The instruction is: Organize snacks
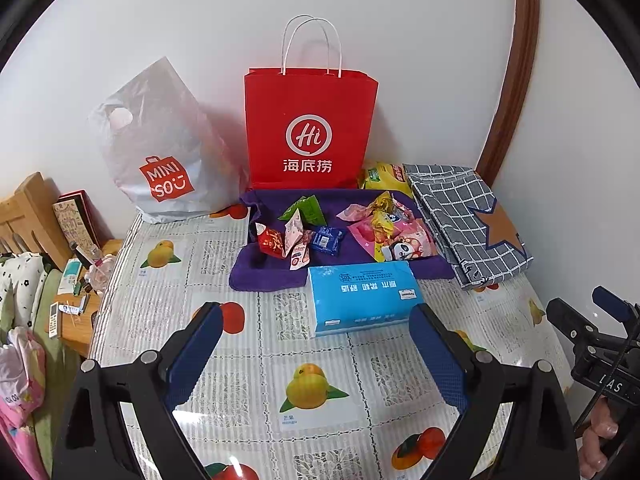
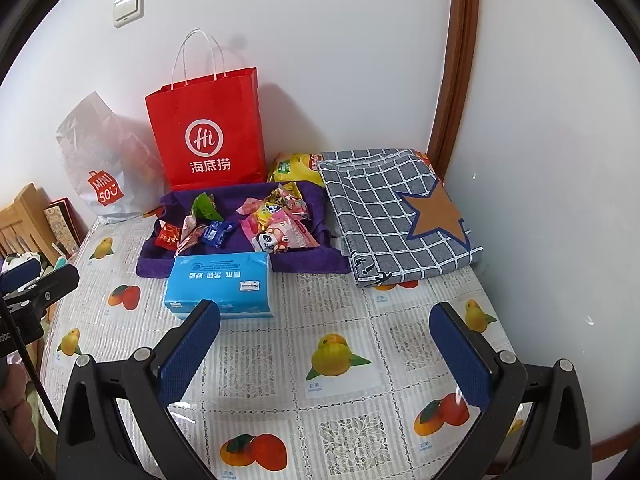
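Several small snack packets lie on a purple cloth [image 1: 276,276] [image 2: 160,266] at the back of the table: a green one [image 1: 305,209] [image 2: 204,205], a red one [image 1: 271,242] [image 2: 168,236], a blue one [image 1: 327,239] [image 2: 216,233], and a pink panda pack [image 1: 400,240] [image 2: 280,236]. A yellow bag [image 1: 382,176] [image 2: 294,166] lies behind the cloth. My left gripper [image 1: 316,316] is open and empty above the tablecloth, in front of a blue tissue pack [image 1: 360,296] [image 2: 220,284]. My right gripper [image 2: 324,318] is open and empty too.
A red paper bag [image 1: 310,132] [image 2: 206,136] stands against the wall, a white Miniso plastic bag [image 1: 160,160] [image 2: 100,168] to its left. A folded checked cloth [image 1: 468,220] [image 2: 396,212] lies at the right. A cluttered wooden side table [image 1: 76,300] stands beyond the left edge.
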{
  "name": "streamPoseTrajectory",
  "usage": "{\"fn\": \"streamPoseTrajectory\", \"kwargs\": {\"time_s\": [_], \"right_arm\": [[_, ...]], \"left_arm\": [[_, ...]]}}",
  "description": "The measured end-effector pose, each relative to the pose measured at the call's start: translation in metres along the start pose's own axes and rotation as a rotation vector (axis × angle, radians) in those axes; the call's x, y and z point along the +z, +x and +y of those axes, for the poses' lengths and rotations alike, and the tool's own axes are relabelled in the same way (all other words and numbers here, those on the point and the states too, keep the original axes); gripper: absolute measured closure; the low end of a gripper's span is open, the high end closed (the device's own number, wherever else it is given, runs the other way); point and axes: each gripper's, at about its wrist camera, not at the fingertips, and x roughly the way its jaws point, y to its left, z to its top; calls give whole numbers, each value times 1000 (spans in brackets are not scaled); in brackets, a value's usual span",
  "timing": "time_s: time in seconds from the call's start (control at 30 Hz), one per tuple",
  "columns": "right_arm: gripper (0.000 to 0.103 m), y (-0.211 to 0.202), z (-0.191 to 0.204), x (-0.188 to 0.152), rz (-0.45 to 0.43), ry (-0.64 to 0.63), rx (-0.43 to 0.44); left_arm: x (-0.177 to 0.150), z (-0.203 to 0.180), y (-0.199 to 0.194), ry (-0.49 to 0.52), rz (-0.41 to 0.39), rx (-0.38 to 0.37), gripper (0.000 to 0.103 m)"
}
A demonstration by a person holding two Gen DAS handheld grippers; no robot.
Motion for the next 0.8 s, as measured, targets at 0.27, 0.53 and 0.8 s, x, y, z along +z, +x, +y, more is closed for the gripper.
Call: {"fn": "streamPoseTrajectory", "kwargs": {"time_s": [0.27,0.53,0.8], "right_arm": [[0,-1,0,0,-1,1,-1],[0,0,-4,1,0,-2,-1],[0,0,-1,1,3,-7,4]], "left_arm": [[1,-4,0,-3,-5,0,8],[1,-3,-1,-1,-4,-2,8],[3,-2,-1,-9,-2,2,8]]}}
